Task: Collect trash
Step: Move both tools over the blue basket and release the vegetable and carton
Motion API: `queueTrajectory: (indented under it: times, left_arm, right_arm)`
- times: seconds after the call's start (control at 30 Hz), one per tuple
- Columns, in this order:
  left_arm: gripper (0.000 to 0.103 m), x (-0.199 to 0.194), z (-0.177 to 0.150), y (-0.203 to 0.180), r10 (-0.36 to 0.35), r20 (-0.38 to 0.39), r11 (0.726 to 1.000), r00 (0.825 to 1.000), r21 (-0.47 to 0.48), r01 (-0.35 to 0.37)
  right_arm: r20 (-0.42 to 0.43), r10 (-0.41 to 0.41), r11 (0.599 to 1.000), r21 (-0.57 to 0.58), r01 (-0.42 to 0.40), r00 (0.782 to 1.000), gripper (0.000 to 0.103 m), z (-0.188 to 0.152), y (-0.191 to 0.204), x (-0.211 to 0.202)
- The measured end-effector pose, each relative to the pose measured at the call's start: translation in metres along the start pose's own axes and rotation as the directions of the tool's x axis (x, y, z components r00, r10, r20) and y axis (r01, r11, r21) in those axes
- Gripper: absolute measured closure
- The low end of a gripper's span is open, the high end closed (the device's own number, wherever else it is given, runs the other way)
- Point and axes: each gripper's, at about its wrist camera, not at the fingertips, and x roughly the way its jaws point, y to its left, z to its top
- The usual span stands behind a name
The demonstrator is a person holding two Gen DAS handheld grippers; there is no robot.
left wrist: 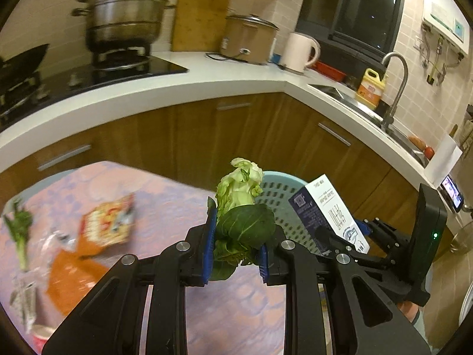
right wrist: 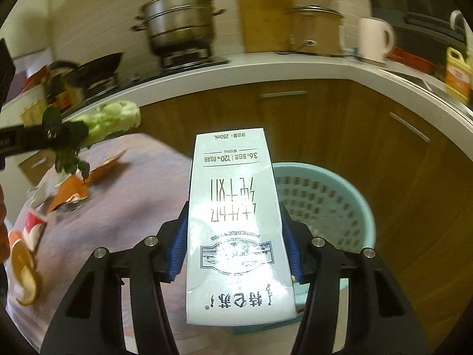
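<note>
Left gripper [left wrist: 236, 236] clamps a leafy vegetable scrap [left wrist: 241, 204]; right gripper [right wrist: 236, 245] clamps a white milk carton [right wrist: 236, 230].

Both loads hang near the pale blue perforated basket [right wrist: 334, 201], just past the edge of the pink-clothed table [left wrist: 124, 177] (orange wrappers [left wrist: 74, 278] and a green stalk [left wrist: 19, 230] lie there, blurred).

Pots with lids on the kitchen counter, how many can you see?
2. The tall steel steamer pot sits on the stove; a smaller lidded cooker stands right of the cutting board. Others may be hidden.
</note>
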Motion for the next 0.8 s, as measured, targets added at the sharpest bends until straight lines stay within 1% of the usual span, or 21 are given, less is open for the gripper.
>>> queueTrajectory:
  times: [0.1, 0.17, 0.27, 0.33, 0.37, 0.4, 0.43, 0.5, 0.6, 0.7, 0.8]
  left_arm:
    - [0.081, 0.027, 0.005, -0.017, -0.017, -0.017, 1.000, 1.000, -0.001, 0.017]
    - [0.081, 0.043, 0.005, -0.024, -0.025, -0.032, 1.000, 0.999, -0.004, 0.025]
    - [0.080, 0.068, 0.002, -0.033, -0.021, -0.054, 1.000, 0.998, -0.005, 0.021]
    - [0.078, 0.082, -0.001, -0.034, -0.004, -0.055, 1.000, 0.998, -0.027, 0.003]
    - [0.071, 0.086, -0.003, -0.033, -0.004, -0.054, 0.999, 0.999, -0.040, 0.002]
    - [0.064, 0.092, -0.004, -0.032, -0.010, -0.056, 0.998, 0.998, -0.058, 0.006]
    - [0.049, 0.097, -0.006, -0.030, -0.015, -0.067, 0.997, 0.998, -0.073, 0.010]
    - [0.048, 0.102, -0.010, -0.028, 0.001, -0.076, 0.997, 0.997, -0.079, -0.007]
    - [0.048, 0.101, -0.016, -0.026, 0.002, -0.095, 0.997, 0.995, -0.074, -0.009]
    - [0.048, 0.091, -0.017, -0.025, 0.012, -0.078, 0.998, 0.997, -0.053, -0.017]
    - [0.048, 0.081, -0.015, -0.026, 0.008, -0.064, 0.999, 0.998, -0.047, -0.011]
  right_arm:
    - [-0.014, -0.044, 0.998, 0.051, 0.045, 0.999, 0.052, 0.003, -0.024, 0.008]
    - [-0.039, -0.073, 0.993, 0.091, 0.077, 0.997, 0.052, 0.003, -0.040, 0.017]
    - [-0.078, -0.093, 0.985, 0.139, 0.103, 0.993, 0.052, 0.003, -0.058, 0.034]
    - [-0.101, -0.100, 0.979, 0.167, 0.116, 0.990, 0.051, 0.003, -0.067, 0.043]
    - [-0.119, -0.098, 0.976, 0.185, 0.119, 0.988, 0.050, 0.002, -0.073, 0.050]
    - [-0.134, -0.098, 0.973, 0.195, 0.123, 0.986, 0.044, 0.001, -0.077, 0.055]
    - [-0.147, -0.103, 0.969, 0.207, 0.132, 0.984, 0.040, 0.000, -0.080, 0.060]
    - [-0.161, -0.106, 0.966, 0.218, 0.140, 0.981, 0.040, -0.004, -0.085, 0.065]
    - [-0.181, -0.104, 0.961, 0.236, 0.146, 0.978, 0.040, -0.010, -0.090, 0.068]
    - [-0.177, -0.094, 0.961, 0.242, 0.136, 0.980, 0.040, -0.013, -0.086, 0.064]
    - [-0.164, -0.090, 0.966, 0.226, 0.126, 0.982, 0.040, -0.012, -0.075, 0.058]
